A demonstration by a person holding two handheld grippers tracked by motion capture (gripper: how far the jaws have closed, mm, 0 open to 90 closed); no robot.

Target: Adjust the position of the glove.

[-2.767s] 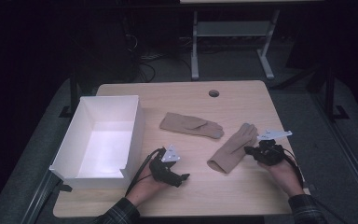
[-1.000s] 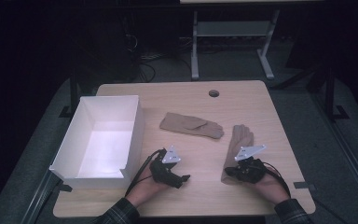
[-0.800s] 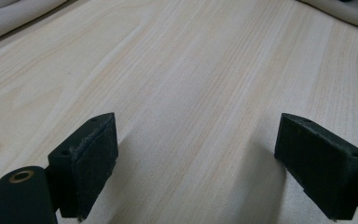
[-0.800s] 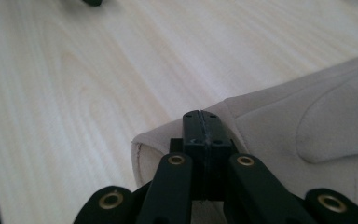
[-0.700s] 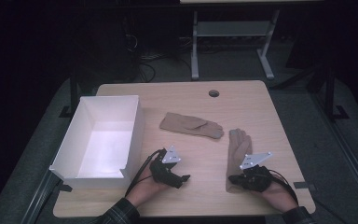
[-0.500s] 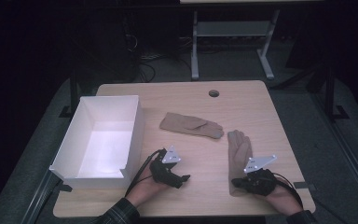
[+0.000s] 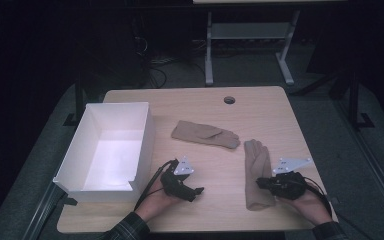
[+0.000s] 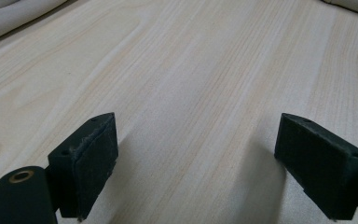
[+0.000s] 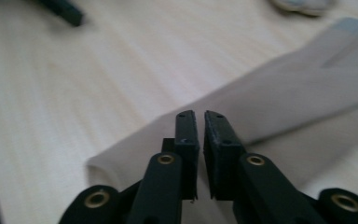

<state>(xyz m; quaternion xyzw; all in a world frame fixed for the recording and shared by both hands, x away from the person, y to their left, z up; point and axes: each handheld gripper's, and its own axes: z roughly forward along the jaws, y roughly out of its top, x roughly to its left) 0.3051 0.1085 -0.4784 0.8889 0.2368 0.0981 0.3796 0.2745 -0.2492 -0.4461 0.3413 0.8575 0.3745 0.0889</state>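
Note:
Two beige gloves lie on the wooden table (image 7: 215, 165). One glove (image 7: 205, 133) rests flat near the table's middle. The other glove (image 7: 256, 170) lies lengthwise, fingers pointing away from the person, and my right gripper (image 7: 261, 184) is shut on its near cuff end. In the right gripper view the jaws (image 9: 200, 116) are pressed together over this glove's fabric (image 9: 298, 93). My left gripper (image 7: 196, 192) rests on the table near the front edge. It stands open (image 8: 196, 154), with bare wood between its pads (image 8: 93, 158).
An empty white box (image 7: 145, 135) stands at the table's left side, close to the left hand. A round cable hole (image 7: 229, 100) sits near the far edge. Beyond the table are a dark floor, cables and a metal frame (image 7: 250, 35).
My right gripper has pulled its glove toward the front edge, and the glove has turned to lie lengthwise. The left gripper and the other glove stayed put.

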